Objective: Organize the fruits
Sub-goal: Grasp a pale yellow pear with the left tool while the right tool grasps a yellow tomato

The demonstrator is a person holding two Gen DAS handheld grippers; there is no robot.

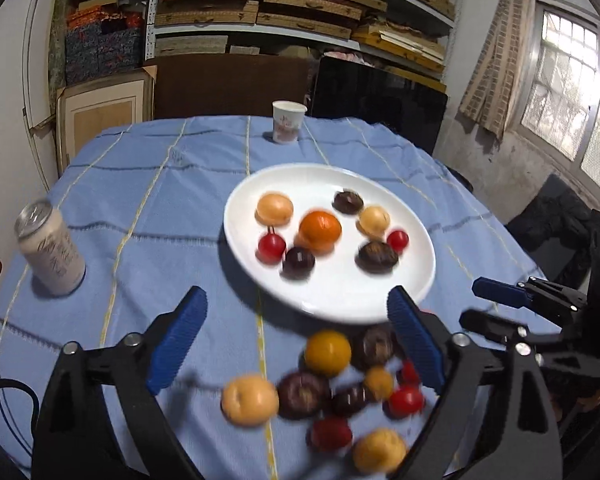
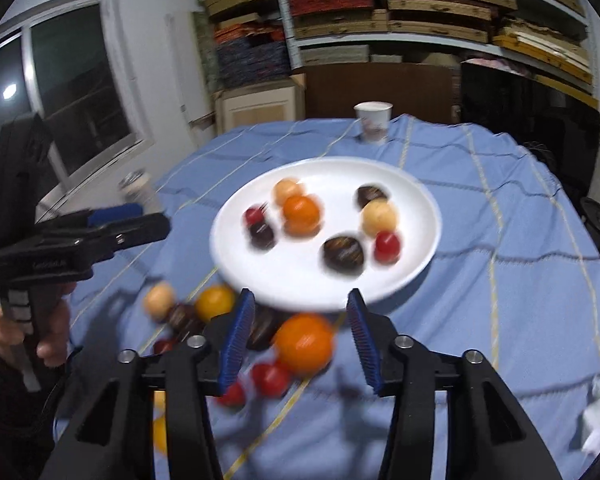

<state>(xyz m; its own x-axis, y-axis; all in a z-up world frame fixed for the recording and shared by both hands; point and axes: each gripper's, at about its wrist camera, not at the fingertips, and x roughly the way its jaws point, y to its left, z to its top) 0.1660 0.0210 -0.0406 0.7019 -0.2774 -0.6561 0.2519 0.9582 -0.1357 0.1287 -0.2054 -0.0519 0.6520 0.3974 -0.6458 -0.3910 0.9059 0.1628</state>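
On your desk, a blue checked tablecloth carries a pale drink can standing upright near its left edge and a paper cup at the far edge — well apart. Behind them you see shelves stacked with flat boxes, and a curtained window at right.

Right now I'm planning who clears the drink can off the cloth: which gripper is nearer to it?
Left. The can stands just beyond and left of the left gripper, which is open. The right gripper, also open, sits across the loose fruit, on the side of the left gripper away from the can.
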